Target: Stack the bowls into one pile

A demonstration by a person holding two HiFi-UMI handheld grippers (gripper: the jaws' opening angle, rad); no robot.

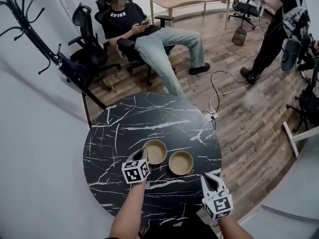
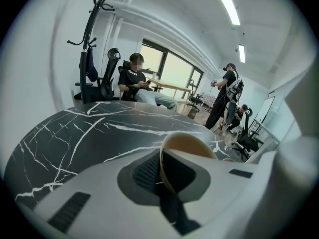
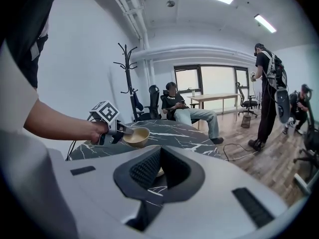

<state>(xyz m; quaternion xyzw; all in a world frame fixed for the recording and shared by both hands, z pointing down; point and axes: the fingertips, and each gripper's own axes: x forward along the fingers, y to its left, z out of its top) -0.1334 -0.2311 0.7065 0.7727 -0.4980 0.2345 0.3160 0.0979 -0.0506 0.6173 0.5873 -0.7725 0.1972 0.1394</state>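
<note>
- You are pinching the near rim of one bowl with the left gripper. In the left gripper view the rim is sitting between the two pads, with one pad inside the bowl and one outside.
- The right gripper view is showing this bowl raised just off the table and hanging from the left gripper's tip, with its mouth facing up.
- The second bowl is resting upright on the table just right of the held one. The two are lying near each other but are not touching.
- You are keeping the right gripper near the table's front edge, apart from the second bowl. Its jaws are pressed together and are gripping nothing.
- Both bowls are sitting over the front half of the black marble-pattern top.
- A seated person is facing the far side of the table.
- A standing person is waiting on the wood floor at the right.
- A coat rack is leaning at the left.
</note>
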